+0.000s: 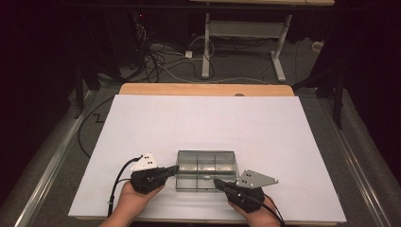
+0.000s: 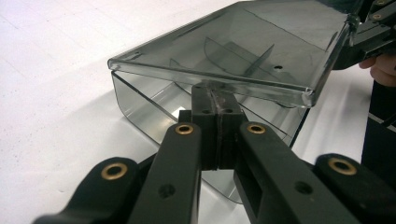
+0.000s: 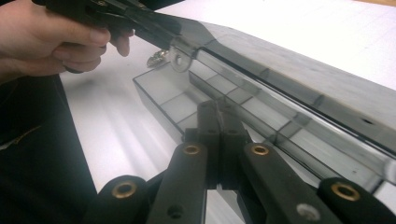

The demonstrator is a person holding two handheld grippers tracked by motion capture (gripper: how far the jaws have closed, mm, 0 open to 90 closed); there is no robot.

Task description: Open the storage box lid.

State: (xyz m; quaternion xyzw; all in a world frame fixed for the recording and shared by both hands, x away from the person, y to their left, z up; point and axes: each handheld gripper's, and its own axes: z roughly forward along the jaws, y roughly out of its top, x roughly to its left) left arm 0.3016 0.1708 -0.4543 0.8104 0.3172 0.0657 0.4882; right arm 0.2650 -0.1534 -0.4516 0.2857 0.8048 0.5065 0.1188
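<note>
Both grippers sit with jaws pressed together at the clear plastic compartment box [image 1: 206, 169] near the table's [image 1: 283, 142] front edge — left gripper [image 1: 174, 169] under its half-raised lid [image 2: 243, 51], right gripper [image 1: 218, 182] at the front wall — likely light, stiff, slippery, best taken by the lid's lip.

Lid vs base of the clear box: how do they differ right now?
1. Pose: the lid is raised and tilted, while the base sits flat on the white table.
2. Build: the base is split by partitions into compartments, while the lid is a flat panel with a turned-down lip.
Shared: both are smoky, see-through plastic.
</note>
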